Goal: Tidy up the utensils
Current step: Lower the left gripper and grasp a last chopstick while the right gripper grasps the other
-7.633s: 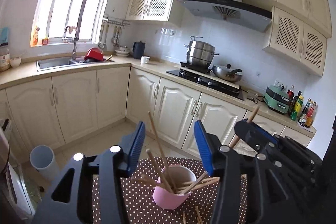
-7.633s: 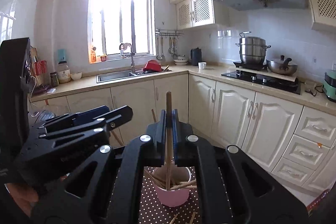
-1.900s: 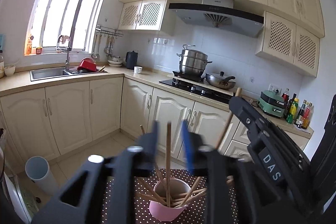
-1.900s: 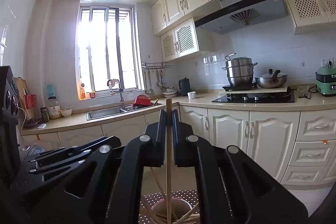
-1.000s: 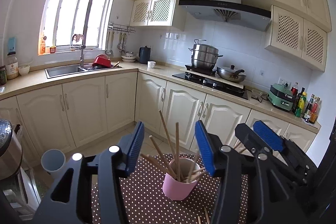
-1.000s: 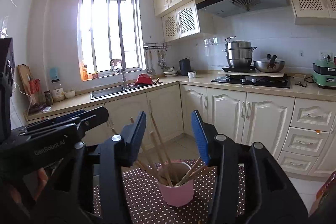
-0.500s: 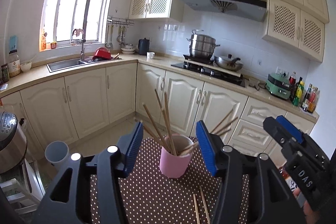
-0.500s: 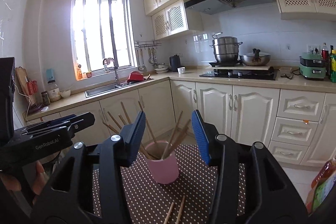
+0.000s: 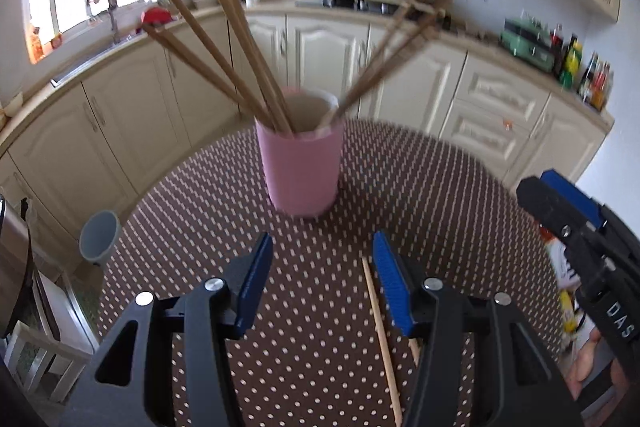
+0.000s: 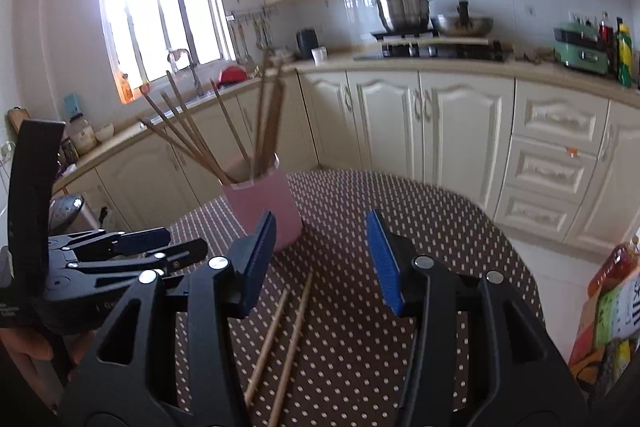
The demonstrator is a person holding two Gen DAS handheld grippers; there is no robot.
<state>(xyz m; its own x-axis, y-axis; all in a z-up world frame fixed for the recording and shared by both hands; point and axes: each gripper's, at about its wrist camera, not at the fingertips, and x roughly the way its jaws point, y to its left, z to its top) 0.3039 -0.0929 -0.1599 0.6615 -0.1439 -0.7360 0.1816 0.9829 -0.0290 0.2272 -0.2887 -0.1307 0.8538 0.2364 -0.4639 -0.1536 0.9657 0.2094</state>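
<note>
1. Nearest: left gripper & right gripper, both low over the table w/ jaws wide apart, nothing between them. A sec ago both sat higher, at cup level; two secs ago each was clamped on an upright chopstick over the cup. Those sticks are now released into it.
2. Just under the grippers: two loose chopsticks lie flat, side by side, on the tablecloth. In the left view one runs right beside the right-hand blue pad; the other is mostly hidden behind that finger.
3. Meaning for the task: prob. a new pick-up is starting. These two look like the last ones left out.
4. Mid-table: pink cup, upright, holding a fan of chopsticks leaning both ways.
5. Surface: round table, brown cloth w/ white dots. Bottles & packets at its right edge.
6. Room beyond: cream kitchen cabinets, sink under a bright window, steel pot & pan on the stove, green appliance & sauce bottles on the far counter.
</note>
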